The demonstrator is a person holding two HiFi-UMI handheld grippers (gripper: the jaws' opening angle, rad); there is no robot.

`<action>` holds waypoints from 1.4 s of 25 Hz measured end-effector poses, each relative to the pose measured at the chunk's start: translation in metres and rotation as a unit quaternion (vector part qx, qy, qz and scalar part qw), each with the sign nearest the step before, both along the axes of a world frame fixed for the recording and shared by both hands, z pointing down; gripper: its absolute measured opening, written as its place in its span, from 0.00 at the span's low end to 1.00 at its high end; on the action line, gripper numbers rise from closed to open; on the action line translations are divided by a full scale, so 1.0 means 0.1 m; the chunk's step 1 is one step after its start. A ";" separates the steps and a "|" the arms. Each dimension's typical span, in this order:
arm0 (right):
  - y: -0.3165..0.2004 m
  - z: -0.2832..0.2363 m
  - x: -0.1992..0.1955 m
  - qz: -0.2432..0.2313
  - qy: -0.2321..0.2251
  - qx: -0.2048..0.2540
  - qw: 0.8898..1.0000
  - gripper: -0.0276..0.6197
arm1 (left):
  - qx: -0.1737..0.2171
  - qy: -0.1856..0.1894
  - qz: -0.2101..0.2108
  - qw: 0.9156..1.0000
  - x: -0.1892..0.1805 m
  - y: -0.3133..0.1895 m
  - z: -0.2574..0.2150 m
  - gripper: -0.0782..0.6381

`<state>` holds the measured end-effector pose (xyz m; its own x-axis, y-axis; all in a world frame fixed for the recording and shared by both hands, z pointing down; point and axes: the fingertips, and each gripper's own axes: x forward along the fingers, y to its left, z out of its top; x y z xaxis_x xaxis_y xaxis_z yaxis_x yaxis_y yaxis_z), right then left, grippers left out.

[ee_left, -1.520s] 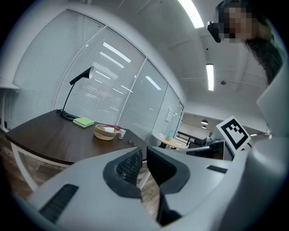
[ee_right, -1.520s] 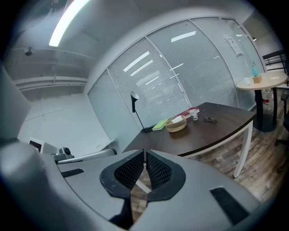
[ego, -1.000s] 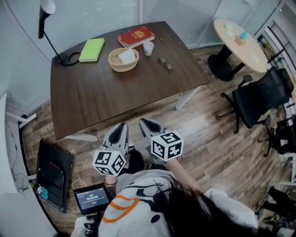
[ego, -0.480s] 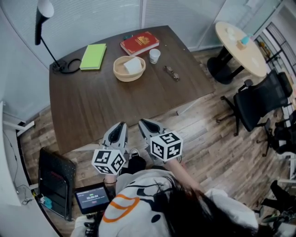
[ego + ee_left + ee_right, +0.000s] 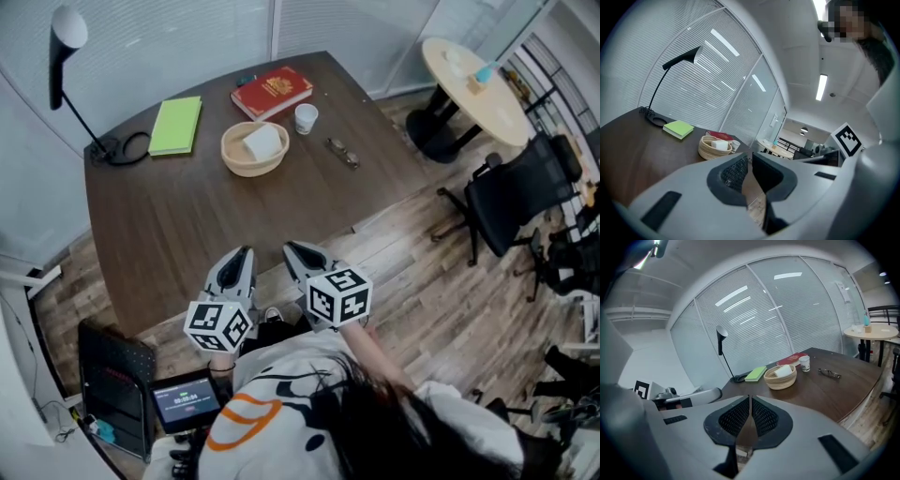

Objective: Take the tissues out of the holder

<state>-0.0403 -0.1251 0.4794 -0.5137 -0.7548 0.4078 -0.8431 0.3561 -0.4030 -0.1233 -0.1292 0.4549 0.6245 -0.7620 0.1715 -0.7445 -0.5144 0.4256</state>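
Note:
A woven basket holder (image 5: 254,150) stands on the dark wooden table (image 5: 187,234), toward its far side. A white pack of tissues (image 5: 263,142) lies inside it. The right gripper view shows the holder (image 5: 781,377) and tissues (image 5: 784,371) well ahead; in the left gripper view the holder (image 5: 713,148) sits ahead. My left gripper (image 5: 242,256) and right gripper (image 5: 293,249) are held side by side close to my body, at the table's near edge, far from the holder. Both are shut with nothing between their jaws.
On the table are a green book (image 5: 175,125), a red book (image 5: 272,91), a paper cup (image 5: 305,118), glasses (image 5: 341,153) and a desk lamp (image 5: 66,33). A round side table (image 5: 469,75) and an office chair (image 5: 520,197) stand to the right.
The view has shifted, and the table's near edge now lies closer to both grippers. The grippers keep their pose and stay shut.

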 end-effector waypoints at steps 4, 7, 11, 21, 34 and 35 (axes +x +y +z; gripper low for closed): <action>-0.08 0.02 0.03 0.010 0.001 -0.004 1.000 0.08 | -0.001 0.004 0.010 1.000 0.03 -0.11 -0.01 0.15; -0.15 0.03 0.02 0.010 -0.001 -0.005 1.000 0.08 | -0.004 0.001 0.012 1.000 0.03 -0.18 0.01 0.15; -0.29 0.05 0.02 0.005 -0.007 -0.007 1.000 0.08 | -0.010 -0.003 0.011 1.000 0.04 -0.29 0.06 0.15; -1.00 0.01 0.01 -0.039 -0.031 0.011 0.999 0.08 | -0.008 -0.015 -0.023 1.000 0.02 -0.91 0.06 0.15; -1.80 0.06 0.03 -0.151 -0.021 0.020 0.988 0.09 | -0.029 -0.019 -0.062 0.997 0.22 -1.68 0.17 0.15; -1.84 0.07 0.04 -0.162 -0.013 0.021 0.986 0.09 | -0.032 -0.019 -0.063 0.997 0.23 -1.72 0.19 0.15</action>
